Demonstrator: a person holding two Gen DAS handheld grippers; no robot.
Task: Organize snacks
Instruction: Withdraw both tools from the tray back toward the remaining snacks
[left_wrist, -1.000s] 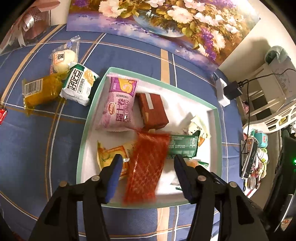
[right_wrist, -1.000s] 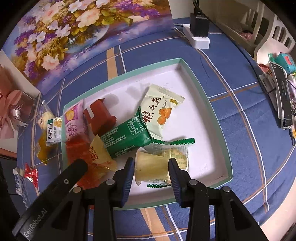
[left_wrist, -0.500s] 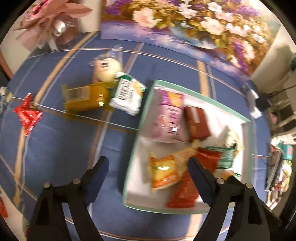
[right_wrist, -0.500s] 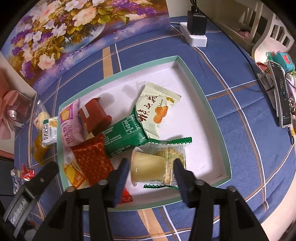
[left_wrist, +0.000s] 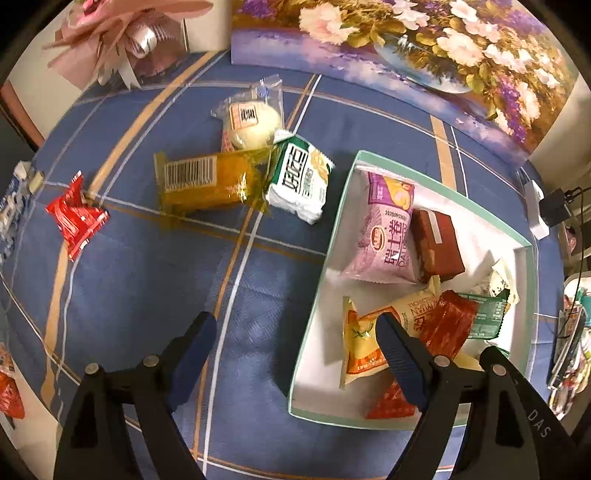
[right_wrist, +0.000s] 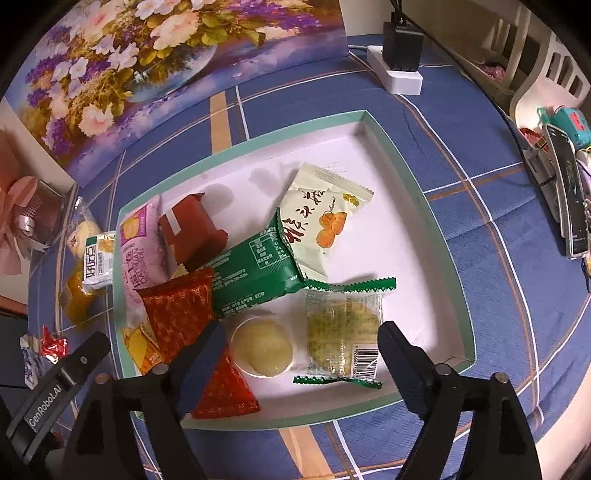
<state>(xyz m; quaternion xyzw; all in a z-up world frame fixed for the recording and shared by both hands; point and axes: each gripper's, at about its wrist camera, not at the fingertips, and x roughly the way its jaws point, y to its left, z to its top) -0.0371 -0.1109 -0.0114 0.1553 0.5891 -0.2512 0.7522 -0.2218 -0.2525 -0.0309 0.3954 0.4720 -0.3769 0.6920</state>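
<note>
A white tray with a teal rim (left_wrist: 334, 236) (right_wrist: 421, 192) holds several snack packs: a pink roll pack (left_wrist: 388, 229), a brown box (left_wrist: 437, 243), a red patterned pack (right_wrist: 177, 314), a green pack (right_wrist: 255, 269) and a pale jelly cup (right_wrist: 263, 347). On the blue cloth left of the tray lie a yellow bar (left_wrist: 207, 181), a green-white pack (left_wrist: 299, 177), a round bun pack (left_wrist: 247, 122) and a red candy (left_wrist: 75, 218). My left gripper (left_wrist: 295, 343) is open and empty over the tray's left rim. My right gripper (right_wrist: 299, 343) is open above the jelly cup, apart from it.
A flower painting (left_wrist: 424, 48) leans at the back. A pink bow gift box (left_wrist: 129, 33) stands at the back left. A power strip with a charger (right_wrist: 399, 62) lies behind the tray. A phone and clutter (right_wrist: 569, 192) sit at the right table edge.
The red patterned pack left my left gripper and now lies in the tray. My left gripper swung left toward the loose snacks. My right gripper opened wider and let go of the jelly cup.
</note>
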